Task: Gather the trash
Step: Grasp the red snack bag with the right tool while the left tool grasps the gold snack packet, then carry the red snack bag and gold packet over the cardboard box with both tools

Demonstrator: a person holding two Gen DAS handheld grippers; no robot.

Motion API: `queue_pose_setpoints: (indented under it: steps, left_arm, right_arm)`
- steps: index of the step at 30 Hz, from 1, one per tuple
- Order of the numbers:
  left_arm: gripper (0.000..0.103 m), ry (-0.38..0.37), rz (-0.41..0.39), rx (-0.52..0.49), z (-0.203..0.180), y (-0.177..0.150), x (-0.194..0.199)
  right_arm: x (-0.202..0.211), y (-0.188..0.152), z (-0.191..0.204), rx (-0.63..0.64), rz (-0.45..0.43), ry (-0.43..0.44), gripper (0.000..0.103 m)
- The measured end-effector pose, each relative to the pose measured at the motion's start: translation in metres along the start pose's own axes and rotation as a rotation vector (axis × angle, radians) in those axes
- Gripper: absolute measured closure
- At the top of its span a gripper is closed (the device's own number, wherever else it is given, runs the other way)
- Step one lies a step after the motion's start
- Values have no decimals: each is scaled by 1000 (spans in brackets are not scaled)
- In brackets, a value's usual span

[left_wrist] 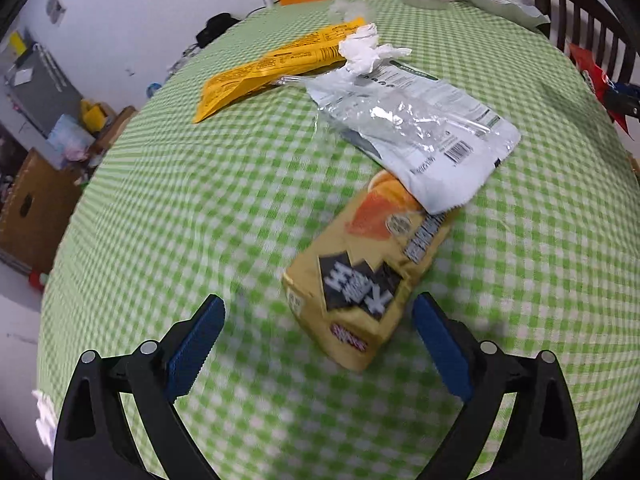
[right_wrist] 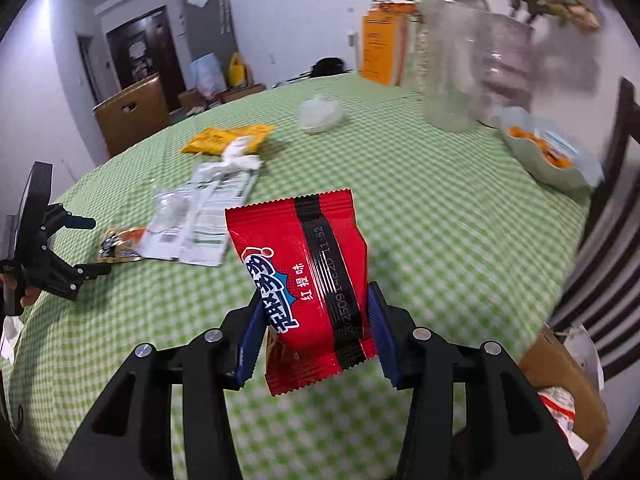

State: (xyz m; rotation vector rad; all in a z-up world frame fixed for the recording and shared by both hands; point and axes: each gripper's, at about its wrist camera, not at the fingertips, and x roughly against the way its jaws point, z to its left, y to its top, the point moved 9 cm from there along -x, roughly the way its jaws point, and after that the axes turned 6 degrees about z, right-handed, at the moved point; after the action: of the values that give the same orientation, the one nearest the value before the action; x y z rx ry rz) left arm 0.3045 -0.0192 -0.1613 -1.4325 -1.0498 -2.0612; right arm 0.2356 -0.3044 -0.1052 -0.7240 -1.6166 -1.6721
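Note:
My left gripper (left_wrist: 318, 312) is open just above the green checked table, its blue fingers on either side of the near end of a yellow snack wrapper (left_wrist: 360, 276). A silver-white pouch (left_wrist: 416, 124) lies over the wrapper's far end, with a crumpled white tissue (left_wrist: 366, 50) and an orange-yellow wrapper (left_wrist: 272, 70) beyond. My right gripper (right_wrist: 316, 312) is shut on a red snack packet (right_wrist: 304, 276), held above the table. The right wrist view also shows the yellow wrapper (right_wrist: 120, 242), the pouch (right_wrist: 200, 220) and the left gripper (right_wrist: 92, 246).
Glass jars (right_wrist: 452, 64), a bowl of orange snacks (right_wrist: 548, 152), a crumpled clear wrapper (right_wrist: 320, 114) and an orange box (right_wrist: 380, 48) stand at the table's far side. A dark chair (right_wrist: 600, 240) is at the right, with a cardboard box of trash (right_wrist: 560, 400) below it.

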Motion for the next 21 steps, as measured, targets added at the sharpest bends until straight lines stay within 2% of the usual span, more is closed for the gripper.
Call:
queue_pose_setpoints:
  steps: [1, 3, 4, 6, 8, 11, 13, 17, 21]
  left_arm:
    - [13, -29, -8, -4, 0, 2, -1]
    - [29, -96, -26, -2, -1, 3, 1]
    - [44, -130, -23, -1, -3, 4, 2]
    - [52, -116, -12, -1, -6, 3, 7]
    - [70, -131, 10, 14, -13, -3, 10]
    - [80, -96, 36, 70, -7, -14, 16]
    - [82, -79, 40, 115, 0, -21, 26]
    - [83, -47, 26, 214, 10, -28, 52]
    - [83, -22, -26, 252, 10, -19, 87]
  right_arm:
    - [5, -4, -7, -18, -8, -8, 55]
    - [14, -11, -24, -57, -20, -21, 55]
    - [18, -15, -32, -75, -24, -32, 55]
    - [21, -21, -45, -104, -28, -47, 55]
    - [21, -32, -66, -149, -18, -65, 55]
    - [23, -46, -95, -211, -5, -93, 55]
    - [27, -53, -111, -244, -10, -105, 55]
    - [41, -61, -134, -287, -40, -127, 55]
    - [55, -65, -153, -320, -67, -147, 55]
